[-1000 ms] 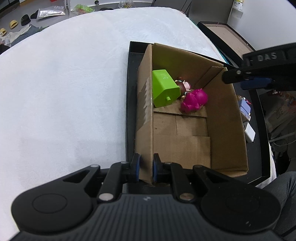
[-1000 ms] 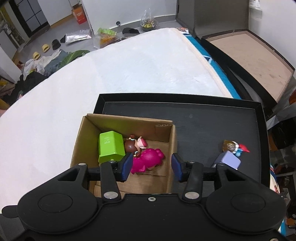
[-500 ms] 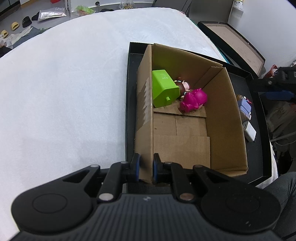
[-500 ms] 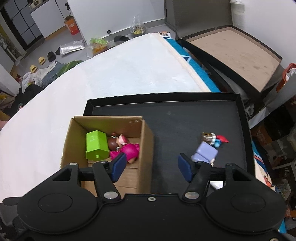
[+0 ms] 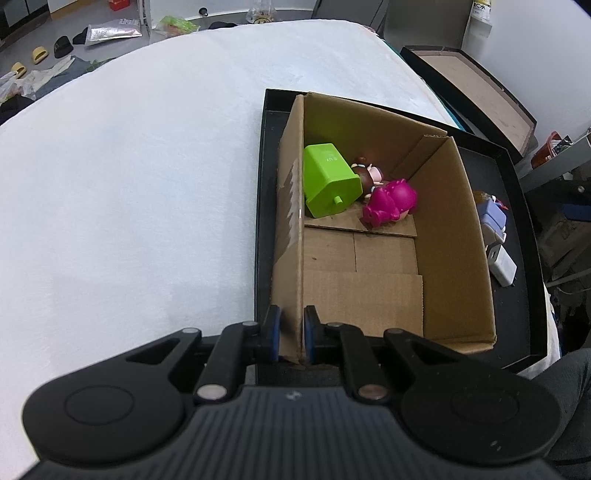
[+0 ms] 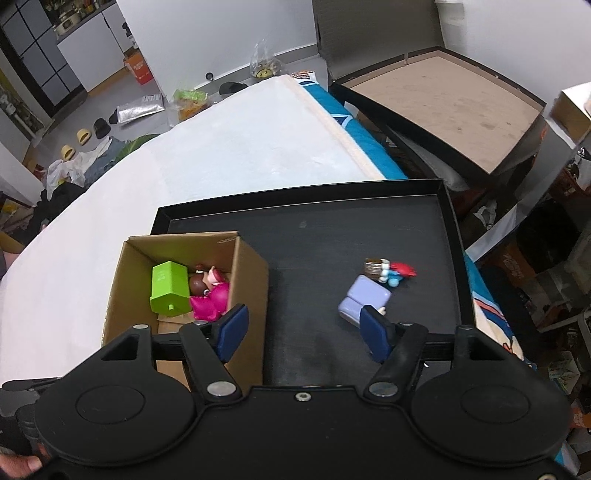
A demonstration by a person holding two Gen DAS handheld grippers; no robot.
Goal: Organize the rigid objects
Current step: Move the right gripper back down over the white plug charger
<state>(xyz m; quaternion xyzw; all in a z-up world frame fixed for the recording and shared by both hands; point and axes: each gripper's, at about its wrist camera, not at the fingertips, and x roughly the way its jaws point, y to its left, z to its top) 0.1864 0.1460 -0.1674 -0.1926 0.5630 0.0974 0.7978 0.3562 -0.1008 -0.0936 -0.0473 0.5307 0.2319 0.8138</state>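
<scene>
Purple block (image 6: 364, 300) next: lower your spread, empty right gripper (image 6: 301, 330) squarely over it; left gripper (image 5: 291, 334) clamps box (image 5: 452, 236) wall steady.

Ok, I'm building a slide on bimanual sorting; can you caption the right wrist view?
Open right claw above black tray, between toy-filled cardboard box and lavender block.

I see a white bedcover (image 6: 236, 155) filling the middle, with white walls (image 6: 207, 33) beyond at twelve o'clock. At ten o'clock the grey floor (image 6: 110, 107) holds yellow slippers (image 6: 83, 136), a silver bag (image 6: 140, 110) and dark cabinets (image 6: 37, 62). At two o'clock lies a brown board (image 6: 447, 107) in a black frame. Clutter crowds three o'clock.
</scene>
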